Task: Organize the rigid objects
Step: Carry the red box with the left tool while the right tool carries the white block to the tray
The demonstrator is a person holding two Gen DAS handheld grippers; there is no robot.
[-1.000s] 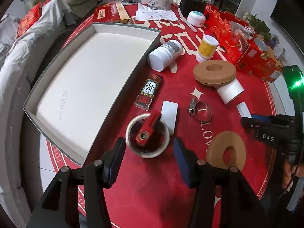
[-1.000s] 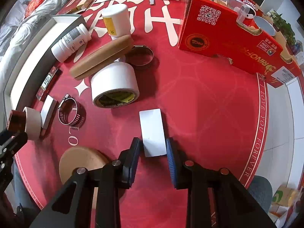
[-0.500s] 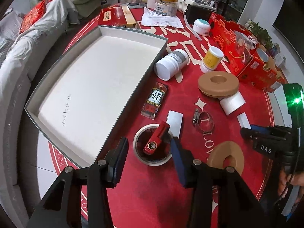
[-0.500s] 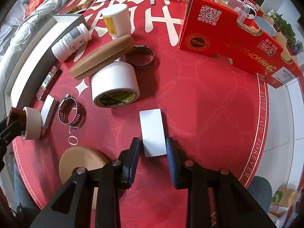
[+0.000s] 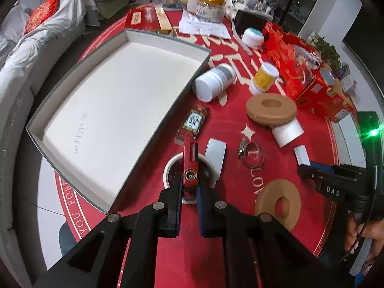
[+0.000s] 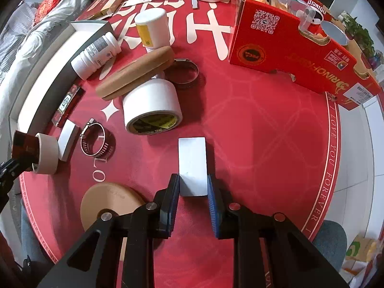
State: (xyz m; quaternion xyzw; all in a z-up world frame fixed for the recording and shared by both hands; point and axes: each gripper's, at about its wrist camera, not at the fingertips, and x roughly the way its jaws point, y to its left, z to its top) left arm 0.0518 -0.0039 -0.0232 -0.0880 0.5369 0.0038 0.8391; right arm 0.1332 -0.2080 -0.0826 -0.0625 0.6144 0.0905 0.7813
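My left gripper (image 5: 189,187) is shut on a red lighter (image 5: 190,160) that stands in the middle of a cream tape ring (image 5: 211,170) on the red table mat. A large open box (image 5: 120,91) with a white inside lies just to the left. My right gripper (image 6: 193,187) has its pads on both sides of the near end of a flat white block (image 6: 192,163) that lies on the mat. In the right wrist view the lighter (image 6: 21,144) and the tape ring (image 6: 48,153) show at the far left.
On the mat lie a second white block (image 5: 216,151), a hose clamp (image 6: 96,139), a white tape roll (image 6: 151,105), two cork rings (image 5: 271,108) (image 5: 278,201), a tipped white bottle (image 5: 213,81), a yellow-label jar (image 5: 264,76), a small tile box (image 5: 193,122) and a red carton (image 6: 288,40).
My left gripper has moved forward and closed on the red lighter, which now stands straighter in the tape ring. My right gripper and the white block have not moved.
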